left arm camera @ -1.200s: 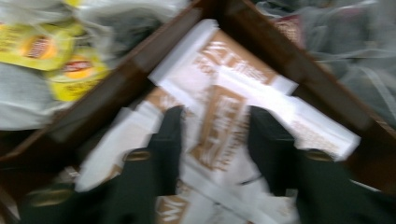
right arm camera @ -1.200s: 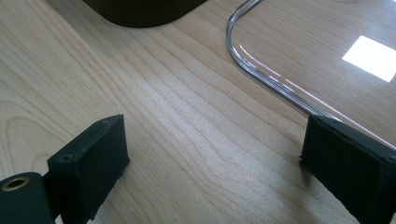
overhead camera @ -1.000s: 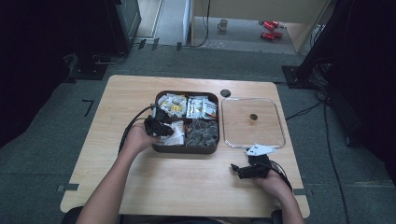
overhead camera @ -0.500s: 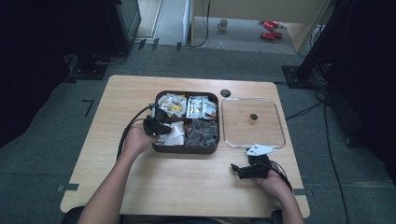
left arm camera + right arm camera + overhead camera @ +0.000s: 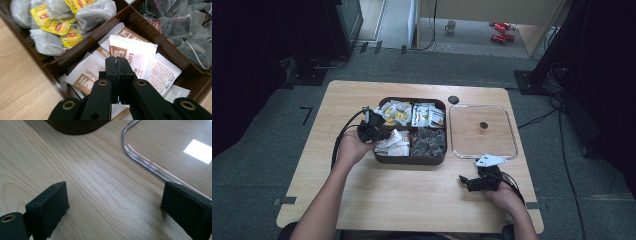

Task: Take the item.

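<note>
A brown four-part box (image 5: 411, 160) sits mid-table. Its near left compartment holds white-and-brown sachets (image 5: 396, 142). My left gripper (image 5: 374, 129) hangs over that compartment's left edge. In the left gripper view its jaws (image 5: 118, 60) are shut on the lower edge of one white-and-brown sachet (image 5: 136, 52), which stands tilted up above the others. My right gripper (image 5: 468, 181) rests on the table near the front right, and its pads (image 5: 48, 205) stand wide apart over bare wood with nothing between them.
Tea bags with yellow tags (image 5: 57, 25) fill the far left compartment and dark mesh bags (image 5: 185, 27) the near right one. A clear lid (image 5: 507, 145) with a small knob (image 5: 483, 125) lies right of the box, its rim (image 5: 150, 167) just beyond my right gripper.
My left gripper has risen a little and drifted left, lifting the sachet it pinches. The right hand has stayed still.
</note>
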Demonstrator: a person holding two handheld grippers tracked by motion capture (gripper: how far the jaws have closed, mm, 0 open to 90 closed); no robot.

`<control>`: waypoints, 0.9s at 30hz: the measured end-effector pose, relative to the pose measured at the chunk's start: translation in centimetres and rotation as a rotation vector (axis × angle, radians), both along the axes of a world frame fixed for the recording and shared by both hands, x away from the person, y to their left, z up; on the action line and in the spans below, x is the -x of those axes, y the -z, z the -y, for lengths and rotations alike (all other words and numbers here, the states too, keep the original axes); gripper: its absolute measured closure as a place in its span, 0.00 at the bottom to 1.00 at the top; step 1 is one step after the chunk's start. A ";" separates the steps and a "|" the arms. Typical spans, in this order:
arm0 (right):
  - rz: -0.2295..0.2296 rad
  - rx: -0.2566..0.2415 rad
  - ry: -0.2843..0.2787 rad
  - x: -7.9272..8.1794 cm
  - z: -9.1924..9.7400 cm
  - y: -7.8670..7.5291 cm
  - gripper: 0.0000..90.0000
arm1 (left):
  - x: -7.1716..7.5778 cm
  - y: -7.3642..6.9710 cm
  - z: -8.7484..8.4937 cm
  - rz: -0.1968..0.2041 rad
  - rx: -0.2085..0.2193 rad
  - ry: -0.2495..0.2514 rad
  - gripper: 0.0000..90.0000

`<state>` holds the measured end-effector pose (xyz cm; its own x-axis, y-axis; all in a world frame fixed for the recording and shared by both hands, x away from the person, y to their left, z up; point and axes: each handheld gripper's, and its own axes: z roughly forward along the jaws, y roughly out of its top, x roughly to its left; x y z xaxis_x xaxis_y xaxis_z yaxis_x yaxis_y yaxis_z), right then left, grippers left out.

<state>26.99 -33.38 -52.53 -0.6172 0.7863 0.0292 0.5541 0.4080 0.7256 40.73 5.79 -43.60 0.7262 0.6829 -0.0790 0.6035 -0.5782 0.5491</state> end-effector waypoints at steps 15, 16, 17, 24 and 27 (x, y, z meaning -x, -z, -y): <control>-0.001 0.000 0.000 0.0 0.0 0.0 0.08 | 0.5 -2.3 -2.9 0.043 0.045 -0.060 1.00; -0.001 0.000 0.000 0.0 0.0 0.0 0.08 | 0.6 -2.5 -3.4 0.047 0.046 -0.067 1.00; -0.001 0.000 0.000 0.0 0.0 0.0 0.08 | 0.7 -2.6 -3.6 0.047 0.054 -0.072 1.00; -0.001 0.000 0.000 0.0 0.0 0.0 0.08 | 1.0 -3.1 -5.3 0.062 0.065 -0.110 1.00; 0.000 0.000 0.000 0.0 0.0 0.0 0.08 | 1.0 -3.3 -6.0 0.065 0.073 -0.126 1.00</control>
<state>27.01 -33.37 -52.53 -0.6172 0.7863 0.0293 0.5543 0.4080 0.7254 39.69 11.80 -40.30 0.6406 0.7629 -0.0874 0.6302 -0.4572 0.6275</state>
